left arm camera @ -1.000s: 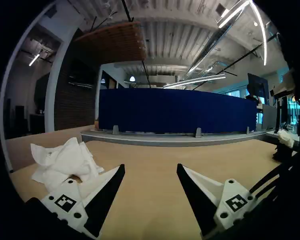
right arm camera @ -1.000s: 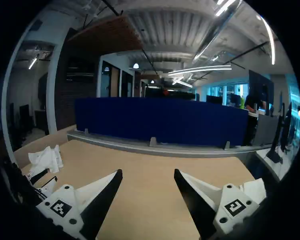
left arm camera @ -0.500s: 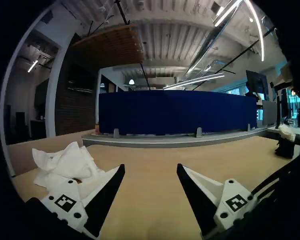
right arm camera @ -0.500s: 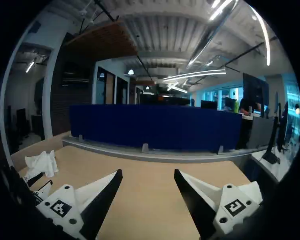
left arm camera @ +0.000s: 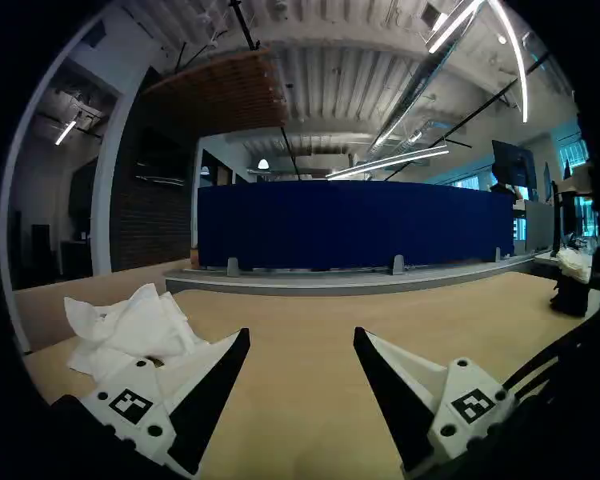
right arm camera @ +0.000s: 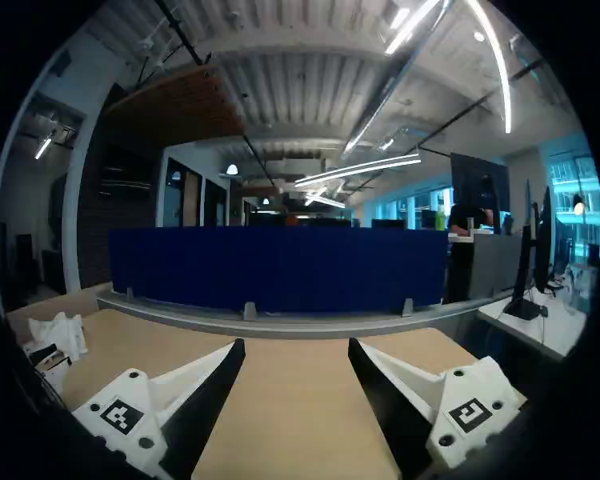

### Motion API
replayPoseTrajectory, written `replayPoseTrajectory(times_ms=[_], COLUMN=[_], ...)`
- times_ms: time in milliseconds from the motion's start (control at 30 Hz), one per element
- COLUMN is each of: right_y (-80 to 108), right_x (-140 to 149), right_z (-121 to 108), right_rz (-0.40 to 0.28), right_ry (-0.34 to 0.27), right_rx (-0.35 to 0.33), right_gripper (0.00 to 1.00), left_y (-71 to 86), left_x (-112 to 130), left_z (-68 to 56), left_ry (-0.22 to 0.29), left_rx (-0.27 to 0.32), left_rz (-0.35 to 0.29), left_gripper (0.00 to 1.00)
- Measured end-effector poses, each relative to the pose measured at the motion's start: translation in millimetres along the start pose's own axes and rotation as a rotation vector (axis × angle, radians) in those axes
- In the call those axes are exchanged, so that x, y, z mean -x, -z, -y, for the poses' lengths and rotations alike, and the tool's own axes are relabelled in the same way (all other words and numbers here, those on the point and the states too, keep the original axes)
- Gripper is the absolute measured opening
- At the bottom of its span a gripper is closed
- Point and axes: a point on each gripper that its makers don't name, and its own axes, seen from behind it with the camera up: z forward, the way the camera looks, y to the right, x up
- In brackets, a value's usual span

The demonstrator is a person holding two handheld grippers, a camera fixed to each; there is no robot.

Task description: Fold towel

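Left tongs [left arm camera: 300, 331] and right tongs [right arm camera: 294, 342] released, empty. Towel [left arm camera: 132, 332] crumpled on surface [left arm camera: 316, 316], short of blue divider [left arm camera: 348, 224], near its left end. Risk: pinching a bunched layer instead of a corner, so the fold skews.

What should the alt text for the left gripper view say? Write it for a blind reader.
A crumpled white towel lies on a wooden table, ahead and left of the open left gripper. A blue partition stands along the table's far edge.
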Motion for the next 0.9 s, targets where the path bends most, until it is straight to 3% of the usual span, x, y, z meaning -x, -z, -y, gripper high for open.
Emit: replayPoseTrajectory(times_ms=[600, 900], right_y=[-0.4, -4.1], right_x=[113, 141], right_z=[-53, -77], right_rz=[0.022, -0.001], right_ry=[-0.029, -0.068], right_rx=[0.017, 0.044], right_gripper=[1.0, 1.0], left_y=[1.4, 1.2], left_x=[0, 0], left_z=[-0.3, 0.8], left_ry=[0.0, 0.0], left_rx=[0.0, 0.0], left_rz=[0.0, 0.0], left_gripper=[0.97, 0.96])
